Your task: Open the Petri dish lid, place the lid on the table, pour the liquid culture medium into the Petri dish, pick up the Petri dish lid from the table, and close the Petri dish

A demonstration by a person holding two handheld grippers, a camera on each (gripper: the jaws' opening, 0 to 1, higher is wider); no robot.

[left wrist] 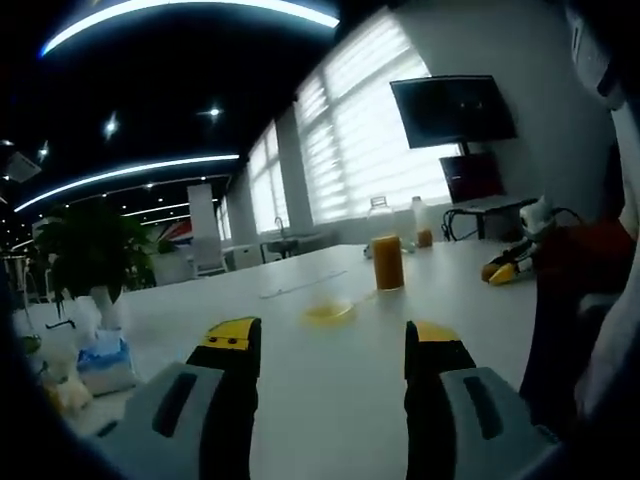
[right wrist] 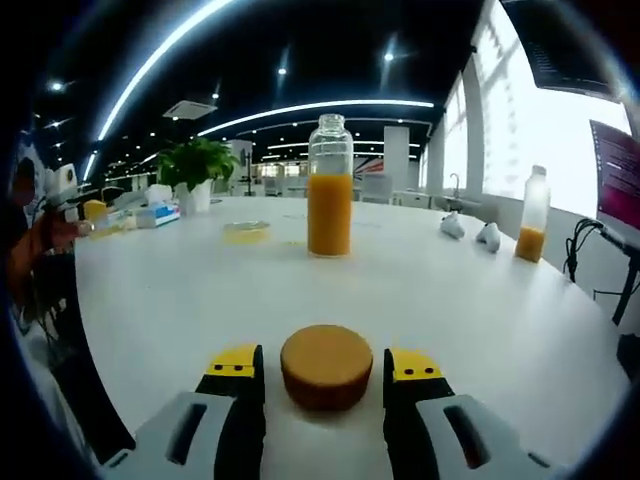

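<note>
Right gripper view — cork (right wrist: 326, 366) between claw (right wrist: 324, 368) jaws

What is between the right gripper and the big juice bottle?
In the right gripper view, a round brown stopper sits between the right gripper jaws; beyond it, bare white table reaches the bottle.

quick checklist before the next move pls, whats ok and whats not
1. Left gripper free: ok, jaws apart, nothing between them.
2. Right gripper free: not ok, a round tan cork-like disc sits between its jaws; whether they grip it, cannot tell.
3. Clear glass bottle of orange liquid upright on the white table: ok.
4. Bottle mouth uncapped: cannot tell.
5. Shallow yellowish Petri dish lid off: cannot tell, too small.
</note>
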